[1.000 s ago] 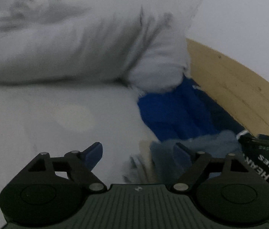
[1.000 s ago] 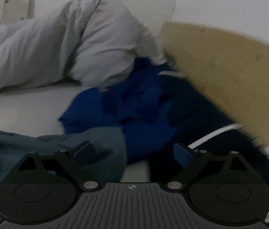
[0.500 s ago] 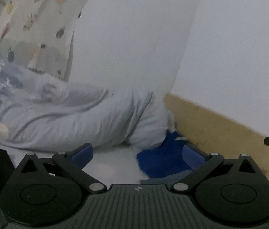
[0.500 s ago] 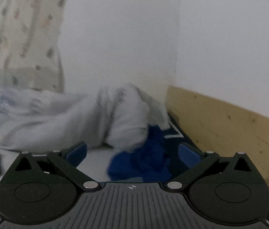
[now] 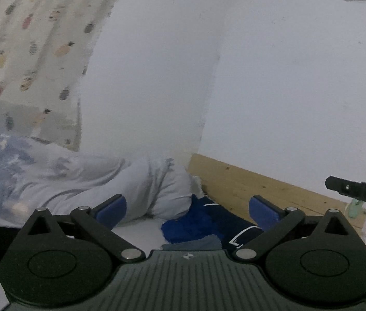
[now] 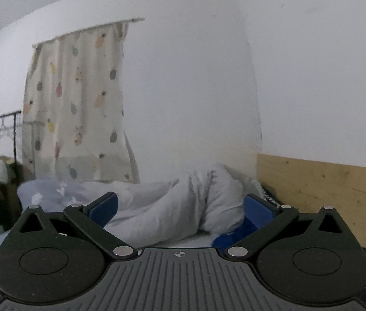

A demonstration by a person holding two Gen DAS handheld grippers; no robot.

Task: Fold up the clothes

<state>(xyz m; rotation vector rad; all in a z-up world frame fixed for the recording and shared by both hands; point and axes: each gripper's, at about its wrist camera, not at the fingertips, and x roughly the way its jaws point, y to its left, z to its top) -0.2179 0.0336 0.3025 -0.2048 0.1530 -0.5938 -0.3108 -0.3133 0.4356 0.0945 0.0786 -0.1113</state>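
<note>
I am holding my left gripper point(image 5: 187, 208) level with its jaws spread wide and nothing between them; I am holding my right gripper point(image 6: 180, 207) the same way, jaws wide and gripping nothing; both have just been opening, though the last half second has added nothing more to the left. The clothes are lying on the bed by the wooden board, below and ahead of both grippers: in the left view I am seeing a crumpled blue garment point(image 5: 196, 223), a dark navy garment point(image 5: 234, 226) with white trim beside it against the wooden board point(image 5: 268, 189), and a grey-blue folded piece point(image 5: 192, 245) nearest me; that makes three pieces. In the right view only a scrap of the blue garment point(image 6: 225, 237) is showing past the pale grey duvet point(image 6: 183, 207), which is bunched against the wall corner. The right view alone is showing a clothes rail point(image 6: 4, 119) at far left; the left view alone is showing a black device point(image 5: 356, 191) at its right edge; one pineapple-print curtain point(image 6: 79, 98) is hanging in both.
</note>
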